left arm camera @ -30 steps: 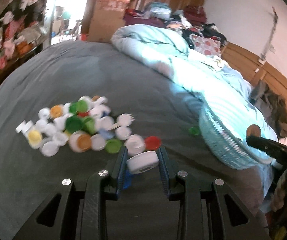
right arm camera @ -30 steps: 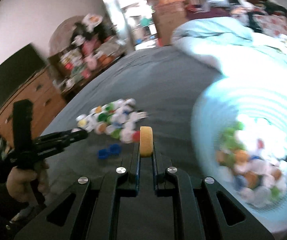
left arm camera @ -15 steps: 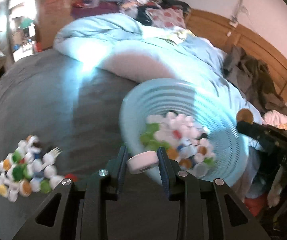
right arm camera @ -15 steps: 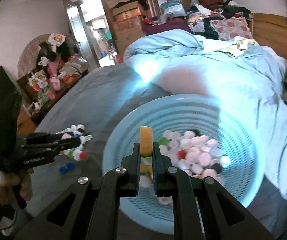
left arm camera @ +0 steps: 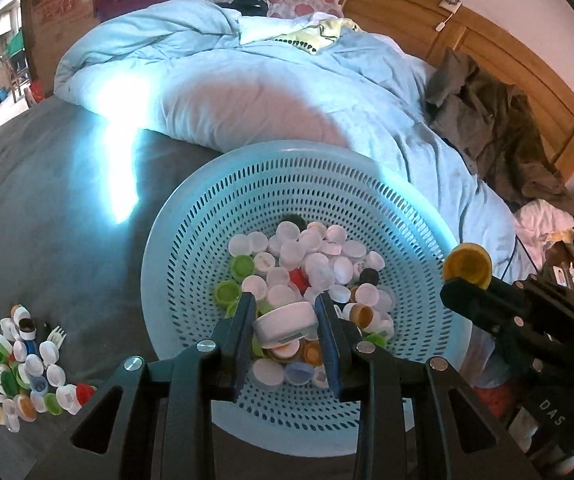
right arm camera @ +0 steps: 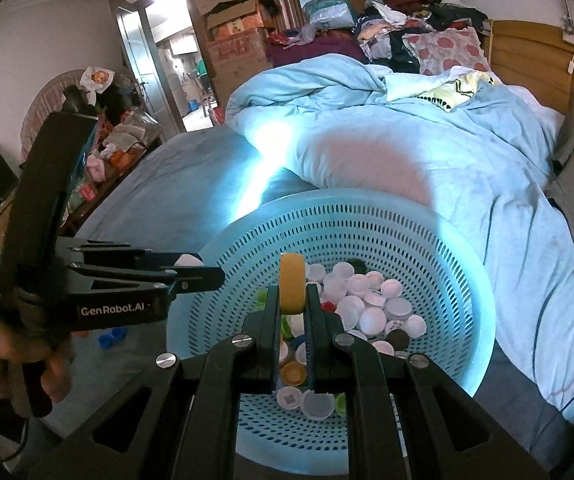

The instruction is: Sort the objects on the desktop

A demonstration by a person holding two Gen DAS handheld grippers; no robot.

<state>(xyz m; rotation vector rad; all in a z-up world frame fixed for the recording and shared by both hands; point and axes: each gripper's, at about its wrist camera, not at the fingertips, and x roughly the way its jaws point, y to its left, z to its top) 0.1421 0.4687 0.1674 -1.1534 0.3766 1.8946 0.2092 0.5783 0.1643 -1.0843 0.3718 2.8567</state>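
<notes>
A light blue perforated basket [left arm camera: 191, 248] [right arm camera: 439, 240] lies on the grey bedspread, with several bottle caps inside, mostly white. My left gripper [left arm camera: 285, 322] hangs over the basket's near side, shut on a white cap [left arm camera: 285, 321]. My right gripper [right arm camera: 292, 294] is also above the basket, shut on a yellow cap [right arm camera: 292, 286] held on edge. In the left wrist view that yellow cap [left arm camera: 467, 266] shows at the right, over the basket's rim. A heap of loose caps [left arm camera: 27, 372] with a small white fork lies on the bedspread at lower left.
A rumpled light blue duvet [left arm camera: 271, 80] lies behind the basket. Dark clothes [left arm camera: 499, 128] are heaped by the wooden headboard at right. Two blue caps [right arm camera: 113, 336] lie on the bedspread under the left gripper. A person's hand [right arm camera: 11, 356] holds the left tool.
Both grippers have swung from the heap of loose caps over to the basket, each carrying its cap. The heap has slid to the lower left of the left wrist view.
</notes>
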